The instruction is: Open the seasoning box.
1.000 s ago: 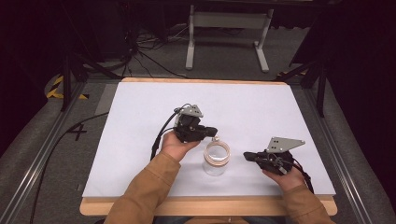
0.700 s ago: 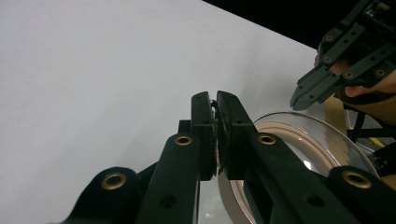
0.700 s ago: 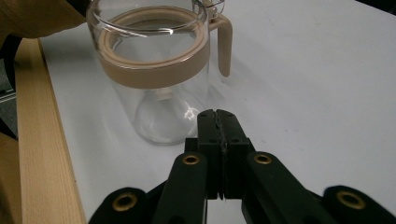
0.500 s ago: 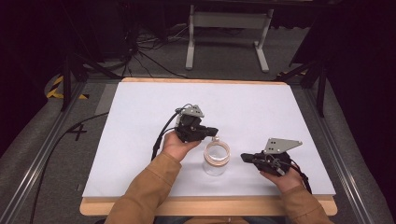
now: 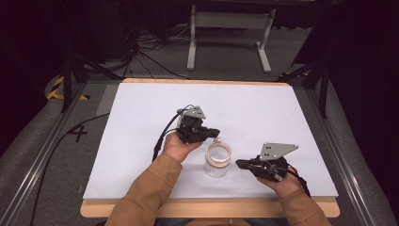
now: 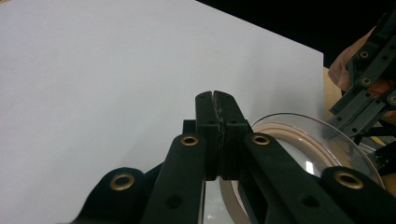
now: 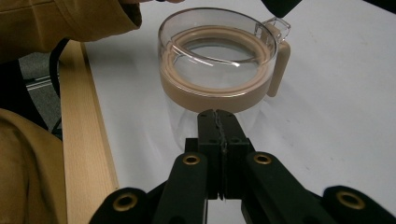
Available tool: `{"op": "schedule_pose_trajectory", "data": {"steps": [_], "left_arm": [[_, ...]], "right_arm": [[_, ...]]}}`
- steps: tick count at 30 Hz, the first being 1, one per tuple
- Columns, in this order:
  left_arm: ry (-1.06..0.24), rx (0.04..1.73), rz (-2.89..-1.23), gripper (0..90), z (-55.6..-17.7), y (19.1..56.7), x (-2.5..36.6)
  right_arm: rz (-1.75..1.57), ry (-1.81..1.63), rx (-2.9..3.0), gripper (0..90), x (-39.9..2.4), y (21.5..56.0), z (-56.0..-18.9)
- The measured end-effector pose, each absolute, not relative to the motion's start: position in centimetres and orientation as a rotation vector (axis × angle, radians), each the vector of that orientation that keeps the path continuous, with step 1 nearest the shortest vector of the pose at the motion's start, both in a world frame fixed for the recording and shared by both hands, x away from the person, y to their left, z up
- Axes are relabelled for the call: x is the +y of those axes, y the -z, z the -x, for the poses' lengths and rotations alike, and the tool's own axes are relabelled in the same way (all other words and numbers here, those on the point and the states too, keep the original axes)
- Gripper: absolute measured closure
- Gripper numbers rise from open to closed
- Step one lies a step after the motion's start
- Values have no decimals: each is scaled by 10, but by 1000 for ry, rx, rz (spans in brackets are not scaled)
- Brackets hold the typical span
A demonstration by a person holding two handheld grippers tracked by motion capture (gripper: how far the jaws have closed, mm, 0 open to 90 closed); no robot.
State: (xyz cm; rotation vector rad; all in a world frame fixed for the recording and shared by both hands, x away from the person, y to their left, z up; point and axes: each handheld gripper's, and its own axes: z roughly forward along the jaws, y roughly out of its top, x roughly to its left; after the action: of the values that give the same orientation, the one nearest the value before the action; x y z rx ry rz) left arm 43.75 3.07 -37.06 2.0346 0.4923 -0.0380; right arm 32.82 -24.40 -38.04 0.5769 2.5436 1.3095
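- While nothing on the broad white table sheet (image 5: pixel 141 141) has yet been gripped, we judge the work to be at its opening: both tools flank the jar, and taking hold of it, and whatever follows with its lid, is all left to do.
- Largest of the pieces in hand, the clear glass jar with a tan ring lid and a tan side clasp (image 5: pixel 218 160) stands upright near the front edge of the sheet, between our two hands; the right gripper view has its lid seated on the rim, with the clasp on the side turned away from the wooden table edge (image 7: pixel 88 140).
- Our left gripper (image 5: pixel 214 133), a black two-jaw tool under a grey plate, sits just behind and to the left of the jar, tips aimed at the clasp side; its jaws are pressed together on nothing, and its own view puts the jar's rim just beside and below them.
- Our right gripper (image 5: pixel 241 163), the same make, lies low just to the right of the jar, apart from the glass as far as we can tell; its jaws too are clenched empty, pointing straight at the jar's wall beneath the tan band.
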Motion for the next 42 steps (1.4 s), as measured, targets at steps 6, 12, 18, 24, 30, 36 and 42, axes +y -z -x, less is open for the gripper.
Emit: {"op": "schedule_pose_trajectory", "data": {"steps": [6, 12, 18, 24, 30, 36, 42], "left_arm": [[27, 492, -2037, 896, -436, 370, 30], [32, 489, -2033, 897, -437, 371, 30], [28, 495, -2037, 897, -438, 371, 30], [36, 500, -2033, 897, -438, 372, 29], [33, 500, -2036, 896, -438, 372, 29], [37, 502, -2036, 896, -438, 372, 29], [16, 503, -2040, 893, -438, 371, 29]], "right_arm": [[-557, -1312, 2566, 896, -236, 381, -325], [-543, -1320, 2572, 896, -231, 380, -323], [-543, -1326, 2580, 896, -227, 381, -322], [-554, -1352, 2558, 896, -226, 378, -323], [-568, -1363, 2547, 896, -221, 379, -324], [-581, -1385, 2529, 896, -222, 377, -325], [-589, -1389, 2523, 896, -221, 377, -326]]}}
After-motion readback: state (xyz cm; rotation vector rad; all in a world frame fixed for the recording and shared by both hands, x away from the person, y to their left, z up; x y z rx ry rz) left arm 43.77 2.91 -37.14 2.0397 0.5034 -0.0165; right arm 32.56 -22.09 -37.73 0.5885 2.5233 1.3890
